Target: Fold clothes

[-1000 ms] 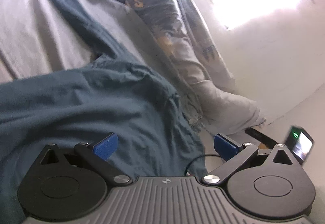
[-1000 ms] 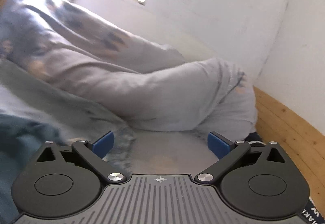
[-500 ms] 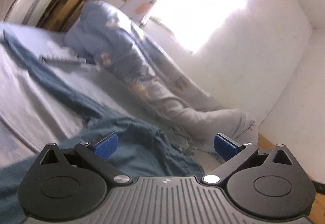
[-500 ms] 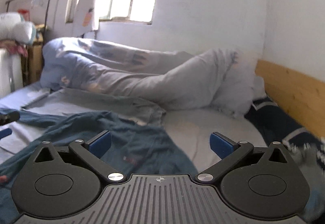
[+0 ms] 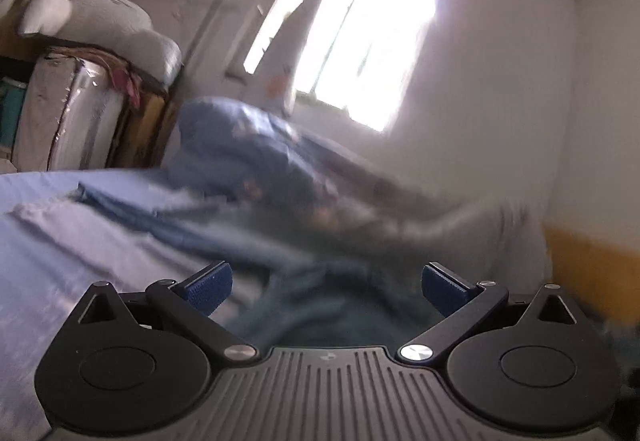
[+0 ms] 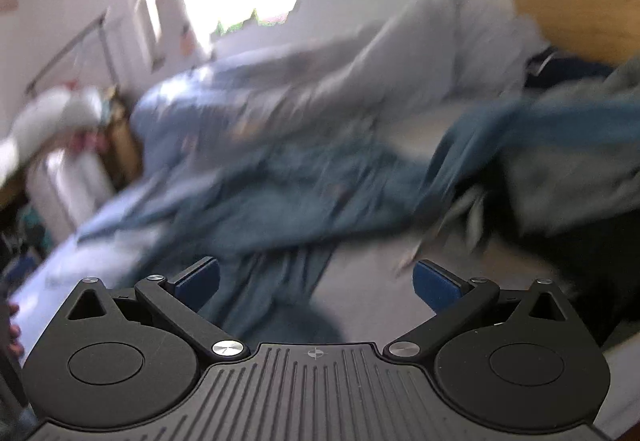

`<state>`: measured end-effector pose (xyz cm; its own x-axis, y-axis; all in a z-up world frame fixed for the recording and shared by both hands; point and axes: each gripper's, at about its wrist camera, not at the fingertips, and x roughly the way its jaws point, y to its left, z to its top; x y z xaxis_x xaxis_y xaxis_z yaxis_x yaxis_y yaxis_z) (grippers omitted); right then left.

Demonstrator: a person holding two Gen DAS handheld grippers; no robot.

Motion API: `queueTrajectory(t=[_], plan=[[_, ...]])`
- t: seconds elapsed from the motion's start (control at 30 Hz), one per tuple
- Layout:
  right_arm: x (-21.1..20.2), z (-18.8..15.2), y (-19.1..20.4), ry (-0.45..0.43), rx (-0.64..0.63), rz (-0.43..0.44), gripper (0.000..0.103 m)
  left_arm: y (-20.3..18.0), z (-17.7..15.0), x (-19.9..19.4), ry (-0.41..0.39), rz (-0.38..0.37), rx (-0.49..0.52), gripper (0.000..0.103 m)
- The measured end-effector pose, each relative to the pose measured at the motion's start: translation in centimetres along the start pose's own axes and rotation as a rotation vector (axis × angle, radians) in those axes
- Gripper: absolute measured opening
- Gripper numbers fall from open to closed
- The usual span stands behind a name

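Observation:
A dark teal garment (image 6: 304,197) lies crumpled across the pale bed sheet (image 6: 368,289), one part stretching toward the right edge. Both views are motion-blurred. My right gripper (image 6: 316,283) hangs open above the sheet, near the garment's lower folds, with nothing between its blue pads. In the left wrist view the same teal garment (image 5: 320,305) spreads below and ahead of my left gripper (image 5: 326,287), which is open and holds nothing. A long strip of the garment (image 5: 168,221) runs back to the left over the sheet (image 5: 60,253).
A rumpled grey-blue duvet (image 5: 256,161) lies along the wall under a bright window (image 5: 360,53). Wrapped bundles and white bags (image 5: 80,89) stack at the far left. A wooden headboard (image 6: 580,17) and dark clothing (image 6: 576,233) sit at the right. Fingers (image 6: 14,325) show at the left edge.
Both grippers have swung up and away from the bed surface, now looking across the room. Both stay open. The right view now tilts and looks over the teal garment from farther back.

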<state>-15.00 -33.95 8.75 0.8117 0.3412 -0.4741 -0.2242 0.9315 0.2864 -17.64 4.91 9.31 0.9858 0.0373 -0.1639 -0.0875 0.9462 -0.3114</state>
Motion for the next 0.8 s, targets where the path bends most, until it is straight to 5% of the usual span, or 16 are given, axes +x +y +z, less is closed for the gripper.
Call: queueTrajectory(t=[0.13,0.4,0.7,0.8], plan=[[1.4,-2.5,2.4,0.121,-0.158,-0.074,0.103,-3.0,-1.2,-2.5,0.018,-0.015,0.123,0.103],[3.5,-4.2,3.5,0.234,-0.249,-0.081,0.103,-8.6,-2.3,-10.1,-0.229,0.044,0.373,0.103],[5.6,-6.1,4.5,0.347,-0.32,-0.077,0.102,-8.1,-3.1,-9.2,-0.061,0.092,0.34,0.103],[6.8,-7.3,5.5,0.405,-0.394,-0.092,0.092,-8.1,-3.3,-9.7,-0.02,0.104,0.322,0.103]])
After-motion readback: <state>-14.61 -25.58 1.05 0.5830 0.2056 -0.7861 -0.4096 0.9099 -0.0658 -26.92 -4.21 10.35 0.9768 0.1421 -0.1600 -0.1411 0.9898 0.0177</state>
